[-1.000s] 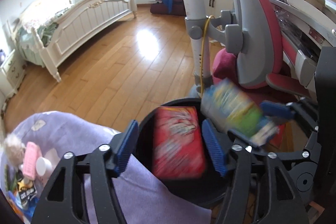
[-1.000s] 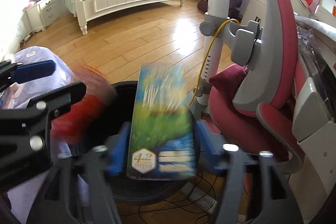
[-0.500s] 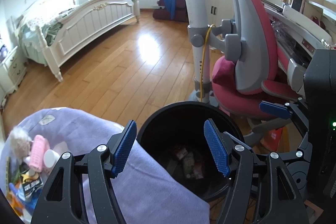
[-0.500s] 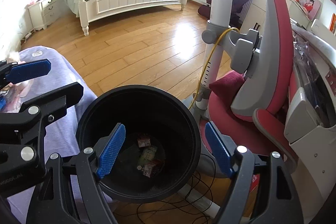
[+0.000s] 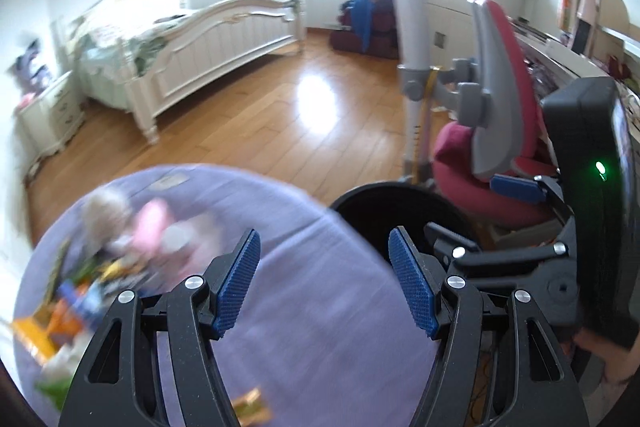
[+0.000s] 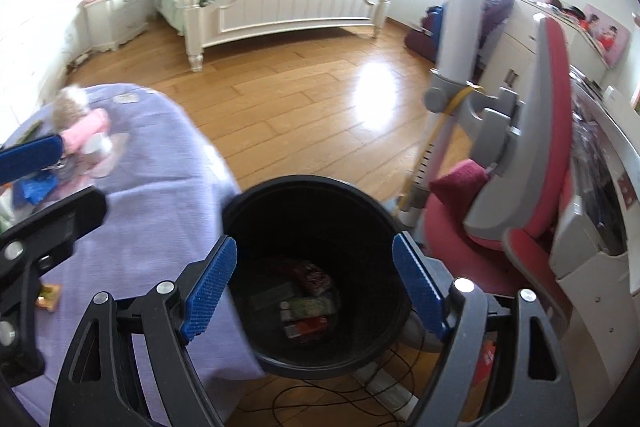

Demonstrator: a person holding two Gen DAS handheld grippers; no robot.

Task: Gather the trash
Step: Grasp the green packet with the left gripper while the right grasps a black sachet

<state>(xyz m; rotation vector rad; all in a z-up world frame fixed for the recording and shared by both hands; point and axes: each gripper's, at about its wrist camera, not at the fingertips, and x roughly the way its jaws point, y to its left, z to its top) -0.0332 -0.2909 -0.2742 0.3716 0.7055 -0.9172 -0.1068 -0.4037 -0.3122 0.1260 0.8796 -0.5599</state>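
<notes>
Count by kind, both wrist views. Grippers: two, left gripper (image 5: 324, 279) and right gripper (image 6: 314, 291), each with two blue ribbed pads, nothing between either pair. Black bin (image 6: 280, 195): one. Items lying in the bin's bottom: at least three packages (image 6: 308, 303), exact number not resolvable in the dark. Round table with purple cloth (image 5: 312, 347): one. Litter pile (image 5: 68, 307) on it: blurred, not countable; one separate orange wrapper (image 6: 48, 297) near the cloth's edge. Pink toy (image 6: 86, 129): one. Red desk chair (image 6: 548, 147): one. White bed (image 6: 288, 7): one. Nightstand (image 6: 116, 15): one.
</notes>
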